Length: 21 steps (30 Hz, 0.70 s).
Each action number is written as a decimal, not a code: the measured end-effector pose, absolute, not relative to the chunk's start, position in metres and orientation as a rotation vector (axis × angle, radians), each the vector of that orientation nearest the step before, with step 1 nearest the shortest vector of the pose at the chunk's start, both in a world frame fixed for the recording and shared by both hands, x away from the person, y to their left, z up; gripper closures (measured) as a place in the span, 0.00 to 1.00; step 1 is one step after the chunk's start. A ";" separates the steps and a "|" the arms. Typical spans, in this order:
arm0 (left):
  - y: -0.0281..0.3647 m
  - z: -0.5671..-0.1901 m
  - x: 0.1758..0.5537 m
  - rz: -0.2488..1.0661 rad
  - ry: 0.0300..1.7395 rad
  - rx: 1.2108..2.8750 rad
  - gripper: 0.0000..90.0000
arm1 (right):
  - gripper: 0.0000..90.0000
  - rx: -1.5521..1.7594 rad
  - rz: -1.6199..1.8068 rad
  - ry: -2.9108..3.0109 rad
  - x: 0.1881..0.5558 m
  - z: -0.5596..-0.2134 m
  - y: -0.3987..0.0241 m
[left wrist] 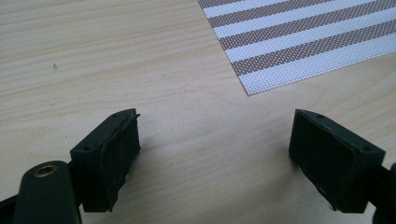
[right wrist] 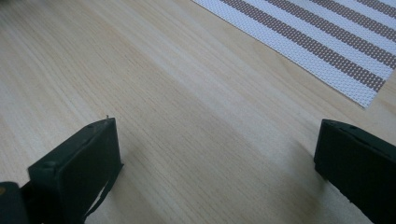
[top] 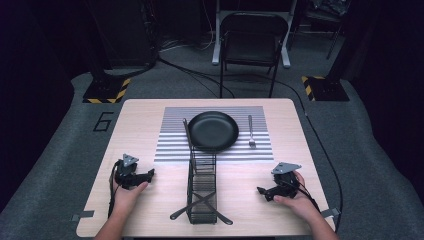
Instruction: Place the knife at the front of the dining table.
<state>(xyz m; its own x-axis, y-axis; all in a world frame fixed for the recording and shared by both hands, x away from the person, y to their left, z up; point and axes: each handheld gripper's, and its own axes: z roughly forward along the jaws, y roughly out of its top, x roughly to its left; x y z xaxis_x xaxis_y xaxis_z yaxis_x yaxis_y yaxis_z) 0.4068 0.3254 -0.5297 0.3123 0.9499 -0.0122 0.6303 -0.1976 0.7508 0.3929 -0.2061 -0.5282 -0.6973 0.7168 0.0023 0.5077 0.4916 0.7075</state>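
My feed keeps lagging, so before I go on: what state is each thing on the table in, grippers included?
Left gripper: open, empty, low over bare wood.
Right gripper: open, empty.
Plate: upright on the striped mat, empty.
Fork: flat on the mat, right of the plate.
Wire basket: upright, two utensils crossed at its near end.

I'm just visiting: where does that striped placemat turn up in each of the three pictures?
High view: the striped placemat lies at the table's middle, far half, under the black plate and fork.
Left gripper view: one placemat corner fills the upper right, beyond the open tool.
Right gripper view: its edge and corner run across the upper right.
Shared landmark: the light wooden table around the mat.
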 end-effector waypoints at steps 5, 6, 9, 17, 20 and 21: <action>0.325 -0.530 0.407 0.618 1.397 1.920 0.18 | 0.00 1.035 1.016 2.447 0.393 -0.528 -0.206; 0.325 -0.530 0.407 0.618 1.397 1.920 0.18 | 0.00 1.035 1.016 2.447 0.393 -0.528 -0.206; 0.325 -0.530 0.407 0.617 1.397 1.919 0.18 | 0.00 1.035 1.016 2.447 0.393 -0.528 -0.206; 0.325 -0.530 0.407 0.615 1.393 1.920 0.19 | 0.00 1.035 1.016 2.447 0.393 -0.528 -0.206; 0.325 -0.530 0.407 0.614 1.391 1.920 0.19 | 0.00 1.035 1.016 2.447 0.393 -0.528 -0.206; 0.325 -0.530 0.407 0.614 1.391 1.920 0.19 | 0.00 1.035 1.016 2.447 0.393 -0.528 -0.206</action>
